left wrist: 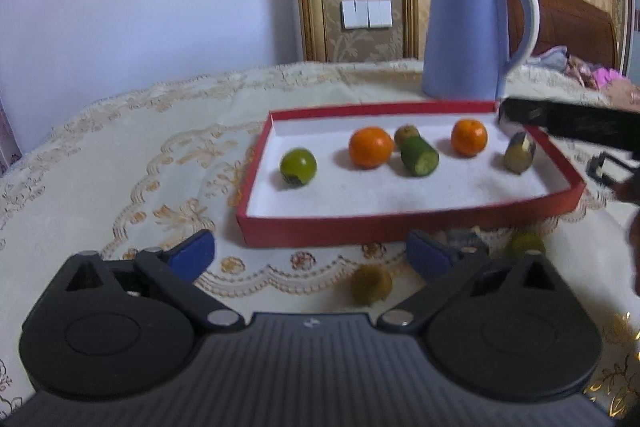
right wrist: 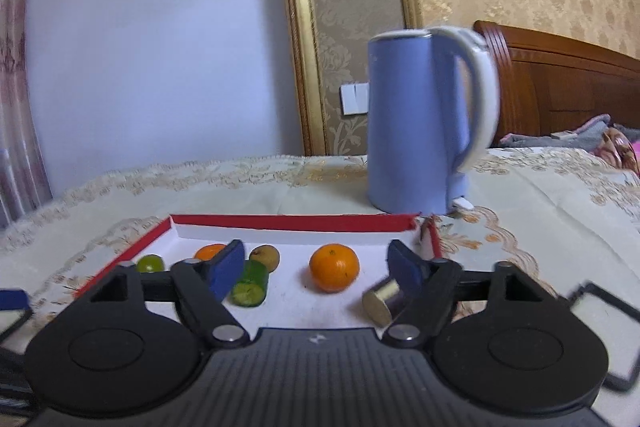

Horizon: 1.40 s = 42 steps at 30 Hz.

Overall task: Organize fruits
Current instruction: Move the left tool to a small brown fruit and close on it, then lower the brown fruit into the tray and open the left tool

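Observation:
A red box with a white floor holds a green lime, two oranges, a kiwi, a cut cucumber piece and a yellowish cut piece. My left gripper stands open in front of the box, over the tablecloth. A fuzzy kiwi lies on the cloth below its fingers, untouched. A green fruit lies beside its right finger. My right gripper is open over the box's right end. The yellowish piece lies by its right pad, and an orange sits beyond.
A blue kettle stands just behind the box. An embroidered cream tablecloth covers the round table. A wooden headboard and bedding lie off to the right, with the wall behind.

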### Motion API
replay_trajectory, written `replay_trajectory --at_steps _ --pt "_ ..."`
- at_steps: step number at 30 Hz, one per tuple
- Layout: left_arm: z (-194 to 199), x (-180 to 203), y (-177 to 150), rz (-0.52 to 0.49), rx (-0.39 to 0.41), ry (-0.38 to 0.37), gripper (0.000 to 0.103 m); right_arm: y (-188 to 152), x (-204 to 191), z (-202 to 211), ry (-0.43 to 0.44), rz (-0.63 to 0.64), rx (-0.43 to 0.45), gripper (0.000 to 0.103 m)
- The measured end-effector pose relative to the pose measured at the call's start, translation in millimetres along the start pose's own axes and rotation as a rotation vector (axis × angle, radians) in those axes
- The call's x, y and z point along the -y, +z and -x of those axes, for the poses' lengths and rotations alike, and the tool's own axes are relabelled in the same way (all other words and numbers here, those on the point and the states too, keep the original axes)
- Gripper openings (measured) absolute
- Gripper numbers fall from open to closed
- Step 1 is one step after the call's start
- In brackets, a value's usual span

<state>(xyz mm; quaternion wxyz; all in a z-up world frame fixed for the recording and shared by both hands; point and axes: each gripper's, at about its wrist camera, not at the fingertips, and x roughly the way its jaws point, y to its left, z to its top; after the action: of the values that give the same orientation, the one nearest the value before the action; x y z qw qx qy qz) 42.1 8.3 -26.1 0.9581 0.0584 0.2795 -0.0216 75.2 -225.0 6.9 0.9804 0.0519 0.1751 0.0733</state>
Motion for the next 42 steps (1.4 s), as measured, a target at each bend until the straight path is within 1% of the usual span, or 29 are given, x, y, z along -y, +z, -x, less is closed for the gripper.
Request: replay_trajectory --at_steps 1,4,8,10,11,12,13,15,18,23,26,36,42 --pt "-1.6 1.6 -0.6 -0.005 -0.010 -0.002 0.090 -1.9 2.6 7.8 -0.003 -0.012 0.004 0.082" --pt "-5.3 7.0 -1.9 -0.018 -0.020 -0.008 0.090 -7.3 7.2 28.3 -0.010 -0.018 0.008 0.082" --pt "-9.5 13.3 -2.9 -0.034 -0.029 -0.013 0.090 -12.5 4.4 48.0 -0.030 0.037 0.013 0.082" --pt "-11.9 15.9 -3.5 -0.033 -0.040 -0.024 0.087 -14.3 3.0 54.3 -0.026 0.049 0.017 0.082" --pt "-13.9 17.3 -4.0 -0.036 -0.050 -0.026 0.082 -15.0 2.1 56.2 -0.023 0.051 0.017 0.082" --pt "-15.8 18.5 -4.6 -0.038 -0.060 -0.023 0.076 -15.9 0.9 57.7 -0.020 0.052 0.016 0.083" --pt "-17.8 18.9 -5.2 -0.038 -0.068 -0.022 0.072 -16.6 -0.2 59.4 -0.017 0.056 0.014 0.083" --pt "-22.4 19.5 -6.5 -0.034 -0.089 -0.028 0.056 -18.5 -3.6 60.1 -0.009 0.073 0.011 0.083" --pt "-26.9 18.9 -9.4 -0.022 -0.114 -0.050 0.045 -21.4 -8.0 59.8 -0.002 0.090 0.004 0.083" --pt "-25.7 24.2 -10.1 -0.041 -0.108 -0.066 0.033 -26.5 -12.6 59.2 0.006 0.107 -0.012 0.083" --pt "-25.6 25.5 -9.6 -0.033 -0.113 -0.080 0.025 -28.8 -13.6 59.6 0.007 0.114 -0.017 0.083" --pt "-24.6 24.1 -6.1 -0.008 -0.131 -0.070 0.024 -31.7 -10.9 64.1 0.002 0.115 -0.033 0.083" --pt "-14.2 12.1 0.7 0.015 -0.104 -0.048 0.024 -33.9 -13.1 65.6 -0.001 0.143 -0.040 0.083"
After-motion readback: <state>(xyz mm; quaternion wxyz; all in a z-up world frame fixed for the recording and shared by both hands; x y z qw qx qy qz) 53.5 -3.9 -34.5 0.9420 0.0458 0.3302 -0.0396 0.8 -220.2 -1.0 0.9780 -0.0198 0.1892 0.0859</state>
